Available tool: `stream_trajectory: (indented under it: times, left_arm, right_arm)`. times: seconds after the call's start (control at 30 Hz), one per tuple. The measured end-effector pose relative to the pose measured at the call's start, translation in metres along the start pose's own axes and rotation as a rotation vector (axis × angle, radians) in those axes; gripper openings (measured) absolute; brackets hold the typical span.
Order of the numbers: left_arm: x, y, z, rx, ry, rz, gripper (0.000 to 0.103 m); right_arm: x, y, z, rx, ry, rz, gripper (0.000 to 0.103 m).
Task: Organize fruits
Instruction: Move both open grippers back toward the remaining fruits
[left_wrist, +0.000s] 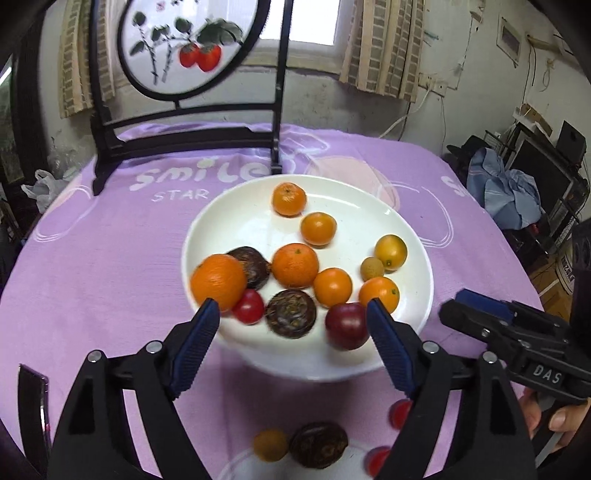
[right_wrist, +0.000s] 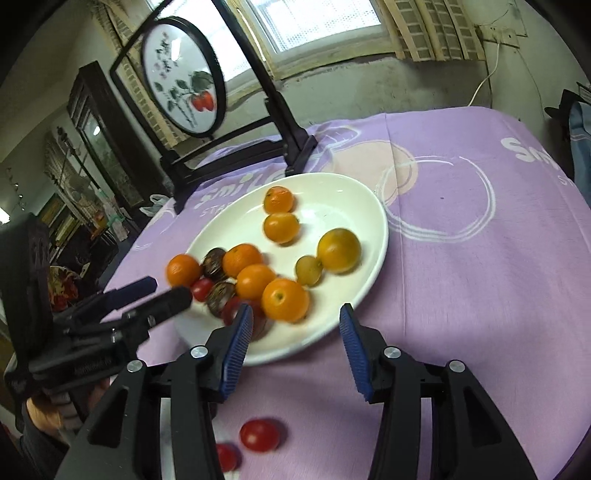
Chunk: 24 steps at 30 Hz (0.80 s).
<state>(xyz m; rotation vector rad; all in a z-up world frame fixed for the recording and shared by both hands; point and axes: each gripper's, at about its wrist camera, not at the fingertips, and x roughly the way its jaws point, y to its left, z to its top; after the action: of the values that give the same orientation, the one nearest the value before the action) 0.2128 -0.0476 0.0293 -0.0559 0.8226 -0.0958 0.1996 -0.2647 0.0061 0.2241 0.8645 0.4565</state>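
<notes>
Blue-padded fingers of the left gripper (left_wrist: 291, 314) fill the foreground of the left wrist view, spread wide with nothing pinched between them. Just past their tips sits the white plate (left_wrist: 236, 221) on the purple tablecloth (left_wrist: 92, 258), loaded with fruit: a large orange (left_wrist: 218, 281) touches the left fingertip, a dark red plum (left_wrist: 347, 325) lies against the right one, and between them rest a cherry tomato (left_wrist: 248, 306) and a brown scaly fruit (left_wrist: 291, 313). Behind the fingers, nearer the camera, a second pale dish (left_wrist: 240, 467) holds a small tan fruit (left_wrist: 270, 444) and another brown one (left_wrist: 318, 444), though blur makes them hard to name. Off to the right, the right gripper (left_wrist: 461, 306) hovers beside the plate's rim.

From the right wrist view, the right gripper (right_wrist: 295, 317) has its fingers parted and empty, tips over the plate's near edge (right_wrist: 314, 339). An orange (right_wrist: 285, 300) sits just ahead between them. Two cherry tomatoes (right_wrist: 259, 435) lie on the cloth behind the fingers. To the left, the left gripper (right_wrist: 162, 291) reaches over the plate
</notes>
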Motion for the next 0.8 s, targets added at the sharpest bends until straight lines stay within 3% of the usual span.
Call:
stream_trajectory:
  times: [0.23,0.4,0.63,0.8]
  left_arm:
    - [-0.038,0.031,-0.029,-0.02,-0.034,0.055,0.084]
    - [-0.058,0.046,-0.061,-0.056,-0.038,0.038,0.085]
    - [-0.061,0.053,-0.092,-0.076,-0.012,0.008,0.087]
    - [-0.051,0.053,-0.099,-0.018,-0.065,0.022,0.089]
  right_arm:
    - [-0.019,0.014,-0.042,-0.041,0.03,-0.018,0.051]
    - [-0.041,0.027,-0.068,-0.041,0.015,-0.015,0.054]
    - [-0.05,0.056,-0.108,-0.096,0.03,-0.04,0.054]
    - [-0.033,0.074,-0.13,-0.16,0.11,-0.118,0.054]
